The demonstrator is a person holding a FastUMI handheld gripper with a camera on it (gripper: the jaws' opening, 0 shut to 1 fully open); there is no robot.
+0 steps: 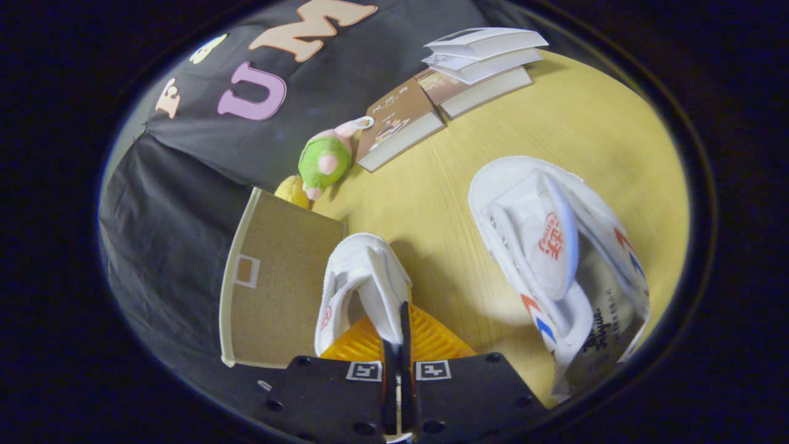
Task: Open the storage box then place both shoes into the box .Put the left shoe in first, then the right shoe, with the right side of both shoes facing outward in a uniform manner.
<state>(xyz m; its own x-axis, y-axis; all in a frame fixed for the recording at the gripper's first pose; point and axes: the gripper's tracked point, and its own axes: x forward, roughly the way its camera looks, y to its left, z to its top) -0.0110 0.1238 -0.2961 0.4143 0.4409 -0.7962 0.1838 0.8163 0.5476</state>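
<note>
The tongs are pinched nearly together on a thin fold of the white canvas shoe, gripping the edge of its collar or tongue while it hangs over the pale yellow wooden tabletop. The tan fabric storage box sits just beside this shoe with its flap up. The other white canvas shoe with red and blue chevrons lies well apart on its side.

The grip is slim: soft fabric could slide out, dropping the shoe short of the box. A dangling shoe may also twist, so the wrong side ends up facing outward. Its toe could catch the flap and push the light box toward the tabletop's edge. Whether the held shoe is the left one I cannot tell.
</note>
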